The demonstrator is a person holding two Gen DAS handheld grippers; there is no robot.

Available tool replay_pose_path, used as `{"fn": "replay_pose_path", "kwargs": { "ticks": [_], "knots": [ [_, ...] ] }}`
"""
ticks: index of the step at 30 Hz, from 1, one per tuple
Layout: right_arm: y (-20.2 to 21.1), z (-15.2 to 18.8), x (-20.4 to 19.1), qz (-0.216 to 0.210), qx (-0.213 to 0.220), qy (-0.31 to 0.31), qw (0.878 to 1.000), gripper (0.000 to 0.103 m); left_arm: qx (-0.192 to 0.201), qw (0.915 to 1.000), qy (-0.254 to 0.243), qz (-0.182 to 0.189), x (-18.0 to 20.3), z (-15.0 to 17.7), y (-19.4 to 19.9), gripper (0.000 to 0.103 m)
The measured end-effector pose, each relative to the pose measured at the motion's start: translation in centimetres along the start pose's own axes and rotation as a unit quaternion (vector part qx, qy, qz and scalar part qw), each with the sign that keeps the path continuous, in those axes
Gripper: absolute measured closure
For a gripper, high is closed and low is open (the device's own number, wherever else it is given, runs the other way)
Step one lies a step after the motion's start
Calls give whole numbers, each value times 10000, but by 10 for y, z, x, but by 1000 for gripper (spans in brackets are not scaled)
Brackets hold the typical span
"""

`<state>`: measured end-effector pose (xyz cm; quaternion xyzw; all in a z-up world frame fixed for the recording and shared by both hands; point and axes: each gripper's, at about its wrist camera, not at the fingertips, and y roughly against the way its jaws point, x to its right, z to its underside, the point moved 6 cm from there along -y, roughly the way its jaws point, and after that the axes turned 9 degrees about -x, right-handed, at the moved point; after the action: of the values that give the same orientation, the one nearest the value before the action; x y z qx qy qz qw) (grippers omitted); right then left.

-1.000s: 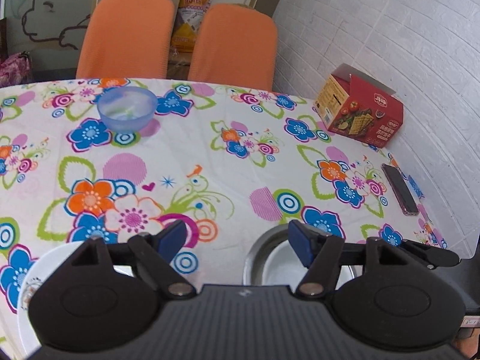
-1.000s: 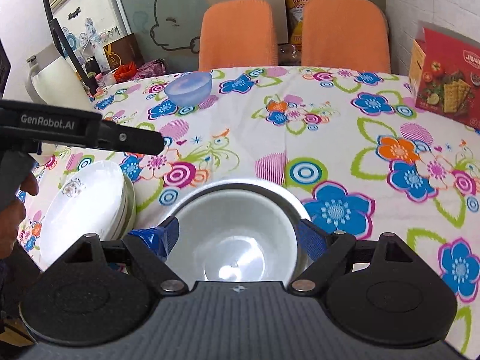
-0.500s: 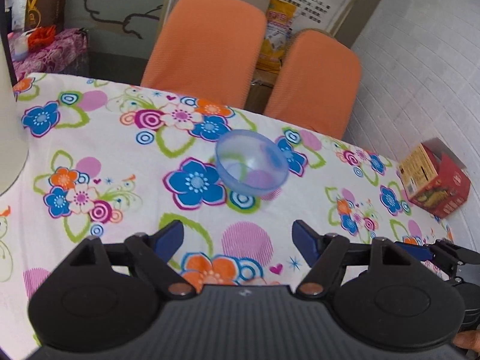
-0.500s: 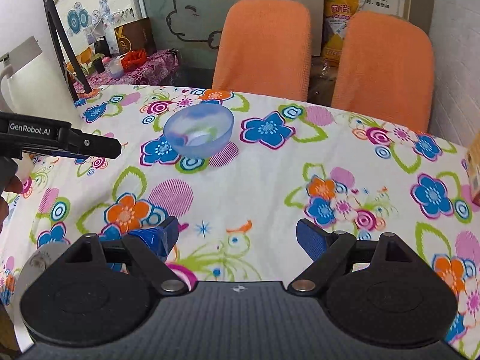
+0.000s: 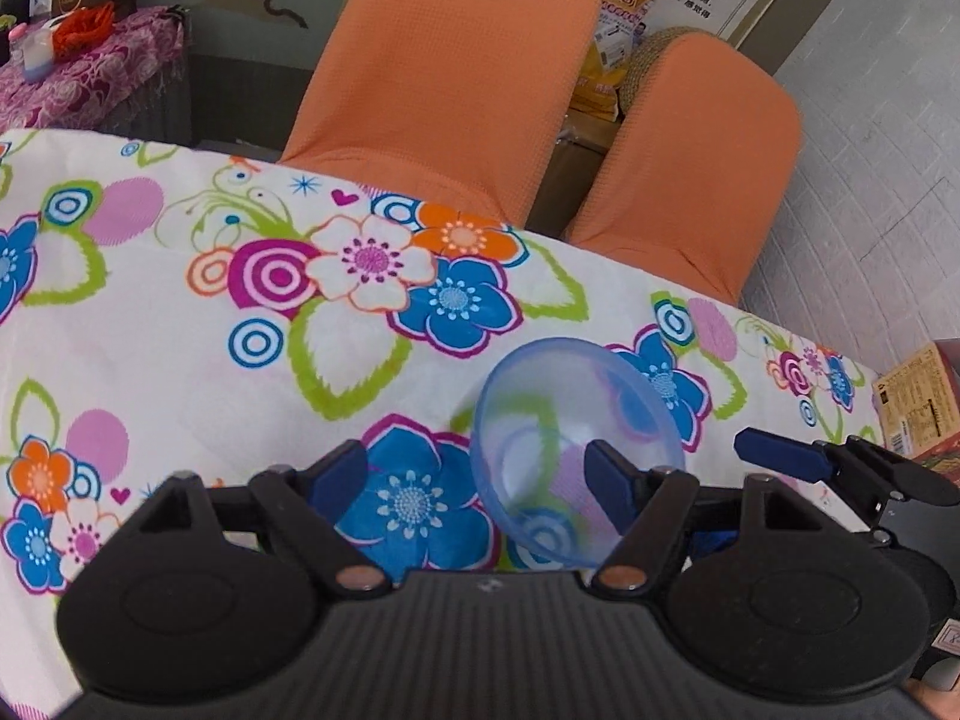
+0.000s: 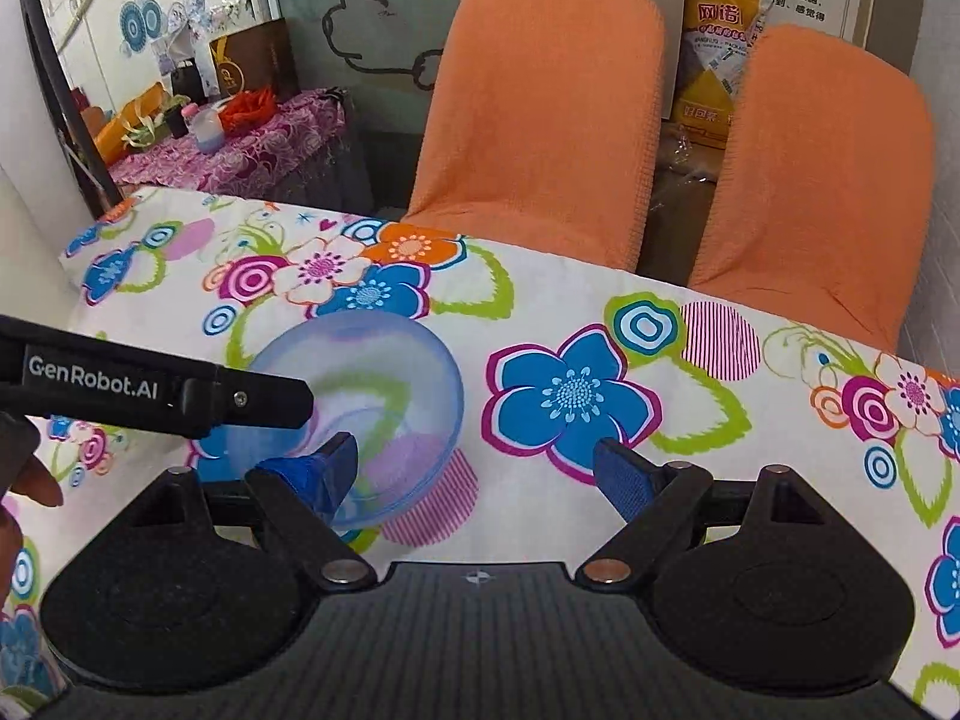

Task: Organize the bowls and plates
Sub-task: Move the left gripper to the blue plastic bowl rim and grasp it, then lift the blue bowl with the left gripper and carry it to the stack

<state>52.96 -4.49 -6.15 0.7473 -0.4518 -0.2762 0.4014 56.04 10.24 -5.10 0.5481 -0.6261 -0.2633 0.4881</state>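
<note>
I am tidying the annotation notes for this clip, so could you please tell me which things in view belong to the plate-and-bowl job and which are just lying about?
Belongs to the job:
- blue translucent bowl on the tablecloth
- left gripper, open
- right gripper, open

Just lying about:
- two orange chairs
- cracker box
- yellow bag
- side table clutter
</note>
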Motion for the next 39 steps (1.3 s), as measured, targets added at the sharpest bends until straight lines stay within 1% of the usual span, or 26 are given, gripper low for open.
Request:
{"fn": "replay_pose_path", "kwargs": {
  "ticks": [4,7,10,17,20,22,24,25,27,29,32,33,34,35,36,37,39],
  "knots": [
    [-18,-1,-3,3,-111,93,9999,30,-136,9998,93,-72,-8,-7,-17,30],
    [-27,1,-10,-10,-197,267,9995,30,-90,9997,-25,-211,-9,-11,-23,30],
    [-28,0,-13,-76,-139,271,9995,30,-49,9995,-111,-287,-7,-13,-27,30],
    [-29,3,-13,-86,33,262,9996,28,53,9990,-248,-355,-4,-13,-29,31],
    [-28,1,-14,-46,-121,189,9997,28,56,9986,-307,-438,-2,-12,-30,32],
    [-25,3,-17,-194,-212,156,9995,28,42,9982,-348,-490,-1,-11,-30,32],
    [-18,6,-18,-441,-208,86,9988,28,-3,9984,-337,-464,-1,-10,-29,32],
    [-14,7,-17,-477,-175,68,9987,28,-28,9987,-296,-408,-2,-10,-28,32],
    [-12,9,-14,-353,-155,66,9992,28,-74,9994,-201,-276,-4,-11,-27,32],
    [-16,9,-14,-367,-222,49,9991,28,-84,9995,-148,-260,-3,-12,-28,32],
    [-17,9,-18,-537,-233,31,9983,28,-132,9996,-169,-209,4,-10,-29,37],
    [-16,10,-20,-565,-233,43,9981,28,-153,9996,-161,-145,6,-10,-29,43],
    [-16,11,-23,-591,-245,75,9979,28,-158,9996,-173,-155,8,-9,-29,47],
    [-16,11,-25,-617,-270,109,9977,28,-145,9995,-173,-230,8,-10,-29,55],
    [-16,12,-28,-655,-285,126,9974,28,-137,9994,-161,-268,8,-10,-29,60],
    [-16,12,-30,-687,-294,131,9971,28,-150,9994,-171,-249,9,-11,-30,63],
    [-17,11,-34,-598,-307,221,9975,29,-248,9993,-249,-108,14,-10,-32,78]
  ]
}}
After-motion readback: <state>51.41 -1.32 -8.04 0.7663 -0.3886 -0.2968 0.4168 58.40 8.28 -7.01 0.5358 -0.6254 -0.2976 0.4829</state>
